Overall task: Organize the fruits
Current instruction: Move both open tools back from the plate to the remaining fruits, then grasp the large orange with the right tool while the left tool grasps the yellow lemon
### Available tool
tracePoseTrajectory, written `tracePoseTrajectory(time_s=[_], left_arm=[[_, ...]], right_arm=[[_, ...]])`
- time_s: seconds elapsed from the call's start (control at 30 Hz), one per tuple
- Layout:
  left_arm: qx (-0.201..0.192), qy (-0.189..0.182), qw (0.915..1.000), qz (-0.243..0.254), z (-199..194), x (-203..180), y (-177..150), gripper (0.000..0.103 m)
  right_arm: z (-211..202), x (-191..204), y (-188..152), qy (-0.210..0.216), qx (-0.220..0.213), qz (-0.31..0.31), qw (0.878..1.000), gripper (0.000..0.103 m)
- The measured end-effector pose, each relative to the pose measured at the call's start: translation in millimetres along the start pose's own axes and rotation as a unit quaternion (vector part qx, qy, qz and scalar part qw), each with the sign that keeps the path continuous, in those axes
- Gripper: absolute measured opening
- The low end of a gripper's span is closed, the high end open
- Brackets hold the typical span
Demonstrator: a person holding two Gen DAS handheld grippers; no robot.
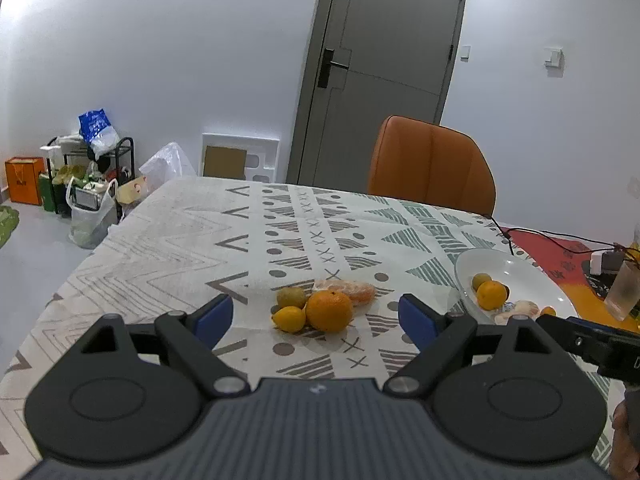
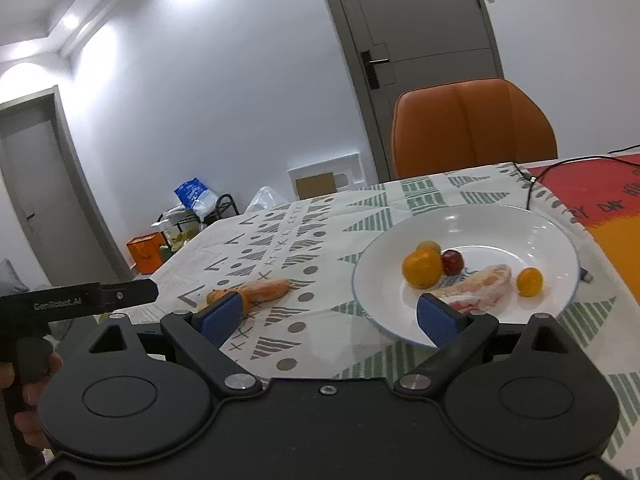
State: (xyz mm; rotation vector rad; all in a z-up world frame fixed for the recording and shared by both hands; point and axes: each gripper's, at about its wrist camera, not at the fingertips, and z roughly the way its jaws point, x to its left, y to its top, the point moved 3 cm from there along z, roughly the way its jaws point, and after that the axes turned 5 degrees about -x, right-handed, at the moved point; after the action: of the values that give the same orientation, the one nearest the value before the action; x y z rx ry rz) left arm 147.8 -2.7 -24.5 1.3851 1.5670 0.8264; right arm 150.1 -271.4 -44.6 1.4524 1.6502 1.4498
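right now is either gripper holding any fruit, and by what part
Nothing is held. The left gripper stands open, short of the orange on the table, and the right gripper stands open and empty at the near rim of the white plate.

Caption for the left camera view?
Open left gripper faces loose fruit pile beside the white plate.

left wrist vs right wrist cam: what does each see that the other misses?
Left wrist only: the whole loose fruit cluster on the patterned tablecloth, namely a large orange, a small yellow citrus and a greenish round fruit; also a clear drinking glass.

Right wrist only: a small dark red fruit on the white plate, and a second grey door.

Both: the plate, the peeled citrus piece on the cloth, the orange chair, and both grippers, left gripper and right gripper, open and empty.
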Motion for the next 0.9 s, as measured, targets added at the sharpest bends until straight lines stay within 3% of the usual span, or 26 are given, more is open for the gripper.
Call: tracePoseTrajectory(time_s=[0.2, 0.47, 0.9], left_arm=[[0.004, 0.002, 1.0000, -0.007, 5, 11, -4, 0.085], [0.012, 0.006, 0.9998, -0.014, 12, 28, -7, 0.065], [0.026, 0.016, 0.9992, -0.025, 26, 53, -10, 0.060]], right_arm=[[12, 10, -1, 0.011, 0.009, -0.007, 1.000, 0.094], [32, 27, -1, 0.029, 0.023, -0.020, 0.999, 0.092], [72, 52, -5, 0.054, 0.059, -0.028, 0.996, 0.079]])
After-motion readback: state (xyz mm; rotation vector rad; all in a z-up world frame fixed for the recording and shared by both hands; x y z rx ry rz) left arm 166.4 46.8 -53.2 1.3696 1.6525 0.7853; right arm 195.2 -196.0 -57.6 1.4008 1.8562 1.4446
